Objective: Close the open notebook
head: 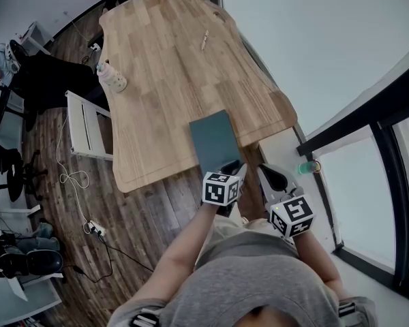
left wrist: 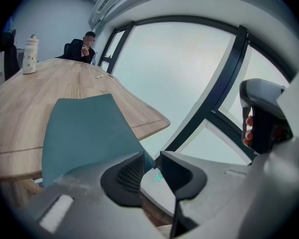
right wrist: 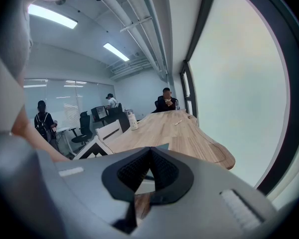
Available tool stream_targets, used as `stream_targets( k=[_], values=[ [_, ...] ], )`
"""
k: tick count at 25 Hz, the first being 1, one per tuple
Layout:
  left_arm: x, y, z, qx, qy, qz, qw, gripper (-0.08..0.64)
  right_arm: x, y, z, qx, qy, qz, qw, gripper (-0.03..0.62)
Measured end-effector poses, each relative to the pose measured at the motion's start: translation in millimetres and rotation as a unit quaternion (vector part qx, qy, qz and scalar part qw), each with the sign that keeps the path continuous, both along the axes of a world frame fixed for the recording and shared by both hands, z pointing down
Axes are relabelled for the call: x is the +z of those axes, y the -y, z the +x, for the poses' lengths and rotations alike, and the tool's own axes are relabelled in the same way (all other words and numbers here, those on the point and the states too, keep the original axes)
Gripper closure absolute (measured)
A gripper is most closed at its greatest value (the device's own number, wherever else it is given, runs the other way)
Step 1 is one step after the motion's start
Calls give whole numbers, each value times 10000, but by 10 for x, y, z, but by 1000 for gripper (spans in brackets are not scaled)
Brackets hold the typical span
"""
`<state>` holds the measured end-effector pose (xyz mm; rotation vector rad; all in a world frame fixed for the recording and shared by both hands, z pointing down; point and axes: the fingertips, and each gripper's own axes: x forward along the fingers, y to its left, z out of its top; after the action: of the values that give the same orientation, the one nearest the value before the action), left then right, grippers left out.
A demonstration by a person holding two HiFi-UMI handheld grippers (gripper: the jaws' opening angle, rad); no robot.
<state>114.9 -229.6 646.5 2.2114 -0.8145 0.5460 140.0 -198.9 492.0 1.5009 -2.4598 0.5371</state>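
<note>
The notebook (head: 215, 140) lies closed, teal cover up, at the near edge of the wooden table (head: 163, 60). My left gripper (head: 233, 167) is at its near right corner. In the left gripper view the cover (left wrist: 84, 133) runs down to the left gripper (left wrist: 152, 161); the jaws stand apart with the corner in the gap and the pads not pressing on it. My right gripper (head: 267, 172) hovers just right of the left one, off the table's corner. In its own view the right gripper (right wrist: 150, 151) has its pads meeting with nothing held, and a sliver of the notebook (right wrist: 163, 145) shows beyond.
A pale bottle (head: 111, 77) stands at the table's left edge and a pen (head: 204, 39) lies farther up. A white chair (head: 88, 125) and floor cables (head: 71, 176) are to the left. A window ledge with a green object (head: 307, 167) runs along the right. A person (left wrist: 84, 46) sits at the far end.
</note>
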Motion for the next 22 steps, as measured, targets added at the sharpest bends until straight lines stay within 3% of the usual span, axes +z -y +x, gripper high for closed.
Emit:
stream_targets(
  k=[13, 22],
  values=[
    [-415, -287, -412, -760, -137, 431, 9961, 468, -130, -358, -150, -409, 28, 161, 9990, 591],
    [-852, -626, -903, -1654, -200, 963, 9813, 469, -189, -663, -275, -817, 55, 279, 9963, 591]
  ],
)
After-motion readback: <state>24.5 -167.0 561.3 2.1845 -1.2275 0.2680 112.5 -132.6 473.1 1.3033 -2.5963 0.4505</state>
